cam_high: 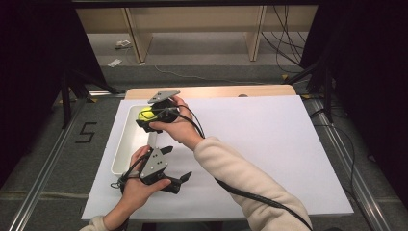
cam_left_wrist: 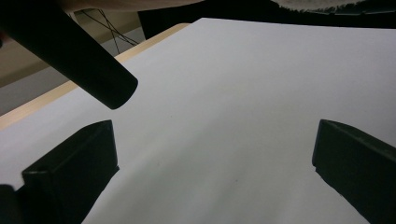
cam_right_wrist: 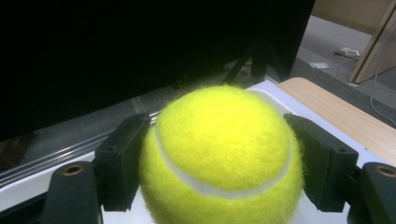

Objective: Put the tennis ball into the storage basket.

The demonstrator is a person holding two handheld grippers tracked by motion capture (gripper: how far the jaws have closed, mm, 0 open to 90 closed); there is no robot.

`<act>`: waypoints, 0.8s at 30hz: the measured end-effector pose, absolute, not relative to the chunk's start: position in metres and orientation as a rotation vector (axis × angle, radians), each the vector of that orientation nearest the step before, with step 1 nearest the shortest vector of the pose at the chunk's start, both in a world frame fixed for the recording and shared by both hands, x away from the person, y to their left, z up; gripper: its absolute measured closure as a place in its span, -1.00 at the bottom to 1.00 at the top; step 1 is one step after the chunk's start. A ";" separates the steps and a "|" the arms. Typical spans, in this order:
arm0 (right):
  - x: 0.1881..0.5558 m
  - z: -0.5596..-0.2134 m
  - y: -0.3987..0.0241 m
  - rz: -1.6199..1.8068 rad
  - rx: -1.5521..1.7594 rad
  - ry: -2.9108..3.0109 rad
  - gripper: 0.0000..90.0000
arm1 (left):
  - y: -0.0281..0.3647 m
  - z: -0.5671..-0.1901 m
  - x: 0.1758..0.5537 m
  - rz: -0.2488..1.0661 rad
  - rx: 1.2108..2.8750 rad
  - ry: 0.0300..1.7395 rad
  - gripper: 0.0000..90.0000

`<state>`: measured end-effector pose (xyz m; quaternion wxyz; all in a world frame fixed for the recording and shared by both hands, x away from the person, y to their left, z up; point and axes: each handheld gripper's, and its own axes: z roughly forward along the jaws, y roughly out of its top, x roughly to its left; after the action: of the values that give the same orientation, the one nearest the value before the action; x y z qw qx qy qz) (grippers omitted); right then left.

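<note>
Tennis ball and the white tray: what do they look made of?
Tennis ball: fuzzy yellow felt with a smooth white seam, fibres standing off its outline; presumably rubber underneath. White tray: probably moulded plastic, judging by its smooth, uniform, rounded rim with a slight sheen.

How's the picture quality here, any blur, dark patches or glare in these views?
High view: evenly lit white sheet, black surroundings, tennis ball small but clear. Left gripper view: soft, with a blurred dark cable close to the lens, and a shaded lower half. Right gripper view: the ball glows bright, backdrop nearly black, the right gripper in dim light.
</note>
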<state>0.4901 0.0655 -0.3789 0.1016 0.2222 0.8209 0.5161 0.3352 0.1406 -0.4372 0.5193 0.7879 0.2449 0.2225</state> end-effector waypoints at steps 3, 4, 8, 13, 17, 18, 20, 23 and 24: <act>0.490 -0.378 0.067 1.523 0.654 2.430 -0.41 | 0.140 -0.437 0.335 0.534 1.890 0.588 -1.00; 0.490 -0.378 0.067 1.526 0.658 2.430 -0.41 | 0.140 -0.437 0.335 0.533 1.891 0.587 -1.00; 0.490 -0.378 0.070 1.526 0.650 2.431 -0.41 | 0.140 -0.437 0.335 0.532 1.892 0.588 -1.00; 0.490 -0.378 0.073 1.528 0.644 2.435 -0.41 | 0.140 -0.438 0.335 0.531 1.892 0.588 -1.00; 0.490 -0.378 0.075 1.527 0.643 2.440 -0.41 | 0.140 -0.438 0.335 0.528 1.890 0.591 -1.00; 0.490 -0.379 0.076 1.528 0.642 2.441 -0.41 | 0.140 -0.438 0.335 0.528 1.891 0.590 -1.00; 0.490 -0.379 0.077 1.529 0.641 2.441 -0.41 | 0.140 -0.438 0.335 0.528 1.892 0.590 -1.00; 0.491 -0.379 0.078 1.526 0.634 2.445 -0.41 | 0.140 -0.437 0.335 0.530 1.894 0.584 -1.00; 0.491 -0.379 0.078 1.527 0.633 2.445 -0.41 | 0.140 -0.438 0.335 0.531 1.895 0.584 -1.00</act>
<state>0.4907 0.0782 -0.3788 0.0950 0.2137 0.8247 0.5150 0.3352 0.1403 -0.4376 0.5178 0.7898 0.2433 0.2212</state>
